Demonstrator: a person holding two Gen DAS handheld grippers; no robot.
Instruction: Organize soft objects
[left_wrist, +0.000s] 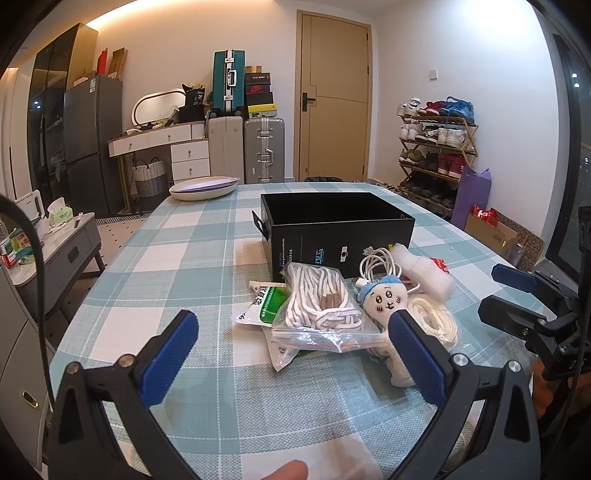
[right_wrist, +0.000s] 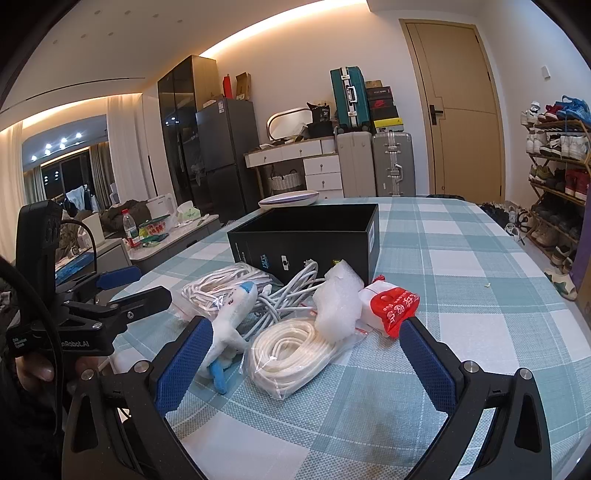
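Note:
An open black box (left_wrist: 338, 229) (right_wrist: 306, 236) stands on the checked tablecloth. In front of it lies a pile: a zip bag of striped white rope (left_wrist: 317, 306), a white plush doll with a blue hat (left_wrist: 384, 299) (right_wrist: 232, 317), a loose white cable (right_wrist: 291, 291), a bagged coil of white cord (right_wrist: 291, 354), foam wrap (right_wrist: 338, 299), a red-and-white packet (right_wrist: 391, 306) and a green packet (left_wrist: 266, 302). My left gripper (left_wrist: 292, 315) is open, just short of the zip bag. My right gripper (right_wrist: 304, 323) is open before the cord coil. Neither holds anything.
An oval white dish (left_wrist: 203, 186) sits at the table's far left edge. Checked cloth (left_wrist: 166, 258) is bare left of the pile. The right gripper (left_wrist: 491, 291) shows at the right of the left wrist view. A low side table with bottles (right_wrist: 147, 229) stands beyond the table's left side.

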